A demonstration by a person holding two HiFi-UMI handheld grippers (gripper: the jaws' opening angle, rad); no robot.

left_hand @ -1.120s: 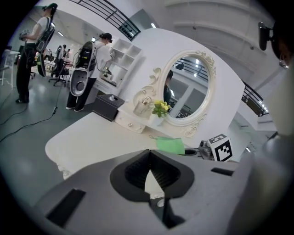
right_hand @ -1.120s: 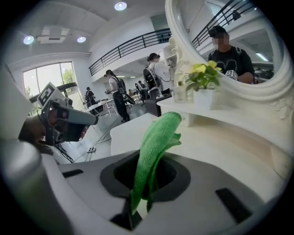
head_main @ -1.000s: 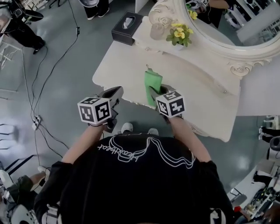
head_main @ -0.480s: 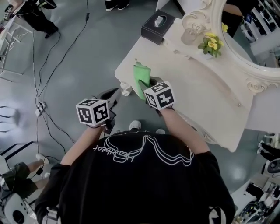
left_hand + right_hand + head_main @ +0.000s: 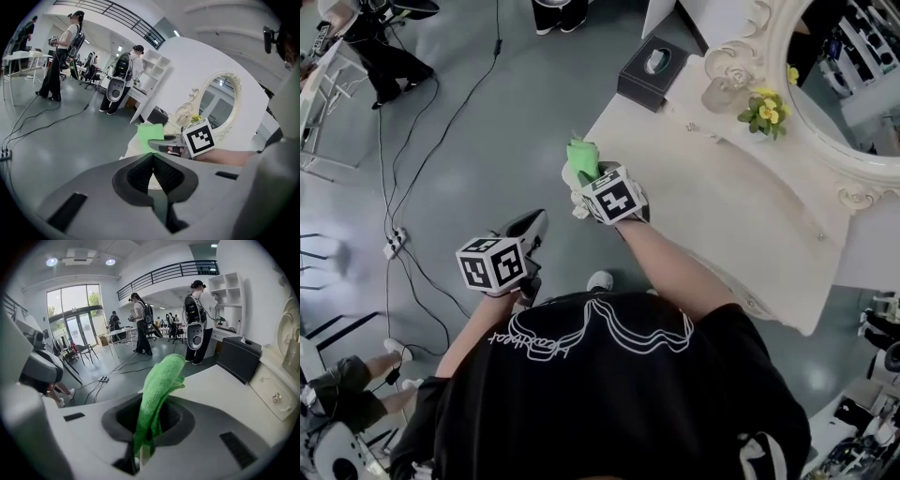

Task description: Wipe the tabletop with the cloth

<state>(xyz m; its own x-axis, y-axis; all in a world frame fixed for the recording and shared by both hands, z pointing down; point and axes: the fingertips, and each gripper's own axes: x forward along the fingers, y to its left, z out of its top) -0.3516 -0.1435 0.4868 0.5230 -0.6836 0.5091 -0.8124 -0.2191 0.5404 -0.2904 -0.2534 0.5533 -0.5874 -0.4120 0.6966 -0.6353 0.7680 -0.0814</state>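
While pinched in R gripper (image 5: 583, 176) fingers, 1 green cloth (image 5: 581, 155) at tabletop (image 5: 722, 187) edge; L gripper (image 5: 152, 157) fingers together.

The green cloth (image 5: 158, 390) is nubby, soft-looking fabric; the cream desk (image 5: 722, 187) is smooth and matt; the grey floor (image 5: 516, 150) is faintly glossy.

R hand-held gripper (image 5: 587, 178) holds cloth (image 5: 581, 156) at tabletop (image 5: 722, 187) edge.

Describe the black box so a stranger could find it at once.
Start at the cream dressing table with the oval mirror. At its end past the yellow flowers sits the black box. It is the only dark thing there, with an oval slot on top.
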